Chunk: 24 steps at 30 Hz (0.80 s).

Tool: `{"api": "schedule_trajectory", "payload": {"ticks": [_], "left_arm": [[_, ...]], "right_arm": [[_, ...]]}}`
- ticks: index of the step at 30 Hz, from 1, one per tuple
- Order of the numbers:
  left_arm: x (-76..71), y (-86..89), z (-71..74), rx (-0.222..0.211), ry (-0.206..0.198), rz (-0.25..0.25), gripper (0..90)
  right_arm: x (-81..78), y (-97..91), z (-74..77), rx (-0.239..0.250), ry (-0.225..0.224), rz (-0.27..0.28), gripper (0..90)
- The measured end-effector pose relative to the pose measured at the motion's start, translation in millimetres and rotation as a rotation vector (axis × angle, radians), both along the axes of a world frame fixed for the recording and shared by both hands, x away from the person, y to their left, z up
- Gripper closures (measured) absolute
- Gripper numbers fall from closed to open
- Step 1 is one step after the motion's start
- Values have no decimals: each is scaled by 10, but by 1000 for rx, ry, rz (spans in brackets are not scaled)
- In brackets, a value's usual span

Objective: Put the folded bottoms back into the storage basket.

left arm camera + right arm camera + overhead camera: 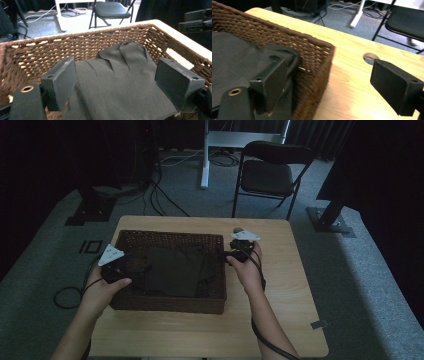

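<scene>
A brown wicker basket [170, 236] stands on the wooden table [280, 320] with a dark grey folded cloth [172, 270] lying in it. My left gripper [136, 267] reaches into the basket from its left side. In the left gripper view this left gripper [117, 77] stands open, the cloth [125, 85] lying between and below its jaws inside the basket [75, 42]. My right gripper [226, 255] is at the basket's right rim. In its own view the right gripper [332, 80] is open and straddles the basket wall [312, 57], one jaw over the cloth [234, 62], the other over the table [354, 75].
A black folding chair [270, 172] and a white desk leg [205, 155] stand beyond the table's far edge, with cables on the grey carpet. A round hole [370, 58] sits in the tabletop near the right gripper. Bare wood lies right of and in front of the basket.
</scene>
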<state>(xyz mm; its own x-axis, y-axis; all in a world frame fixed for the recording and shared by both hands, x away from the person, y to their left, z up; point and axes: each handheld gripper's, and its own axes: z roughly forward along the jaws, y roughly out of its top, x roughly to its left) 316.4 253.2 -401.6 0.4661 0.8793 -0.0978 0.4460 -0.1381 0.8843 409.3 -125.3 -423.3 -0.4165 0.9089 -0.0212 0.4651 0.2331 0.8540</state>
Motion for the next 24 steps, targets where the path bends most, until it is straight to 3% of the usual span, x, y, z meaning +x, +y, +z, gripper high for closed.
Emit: {"api": "schedule_trajectory", "payload": {"ticks": [3,7,8,19,20,24], "left_arm": [[-32,20,-43,0,19,24,185],[-55,33,-64,-4,15,28,186],[-85,48,-83,17,11,32,185],[-258,98,-106,-9,1,46,185],[-352,120,-107,-25,-16,46,185],[-470,148,-125,-32,-27,39,185]], "right_arm": [[-24,-104,-48,-5,4,-13,133],[-53,-202,-97,-6,9,-23,133],[-63,-264,-139,-8,18,-29,133],[-166,-608,-331,-26,31,-83,133],[-209,-703,-392,-32,32,-97,133],[-268,-839,-501,-32,41,-116,133]]}}
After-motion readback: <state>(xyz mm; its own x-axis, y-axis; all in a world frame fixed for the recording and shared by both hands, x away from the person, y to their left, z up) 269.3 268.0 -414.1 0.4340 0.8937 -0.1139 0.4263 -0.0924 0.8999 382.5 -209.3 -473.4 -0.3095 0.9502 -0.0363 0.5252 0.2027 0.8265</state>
